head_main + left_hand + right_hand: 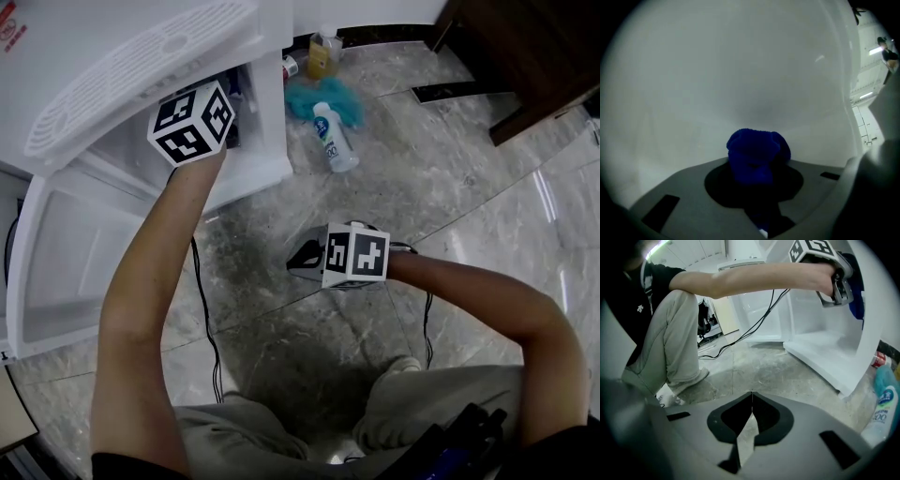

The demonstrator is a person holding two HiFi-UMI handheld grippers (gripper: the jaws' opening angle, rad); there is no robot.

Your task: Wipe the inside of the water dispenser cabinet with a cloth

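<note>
Floor (450, 187): grey marble.
Left hand-held gripper (759, 183): pinching blue cloth (757, 154) inside cabinet (740, 70).
Right hand-held gripper (751, 416): pressed together, empty.

your left gripper (194, 124) reaches into the cabinet (267, 112), with the cloth (757, 157) between its jaws, just before the inner wall (740, 70). the cabinet door (66, 262) lies open at your left. your right gripper (751, 401) is over the floor (422, 187) before your knees, and a bottle (334, 138) lies right of the cabinet.

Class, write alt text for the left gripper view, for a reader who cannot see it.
The left tool grips a bunched blue cloth in front of a plain white cabinet wall that fills most of the view.
</note>
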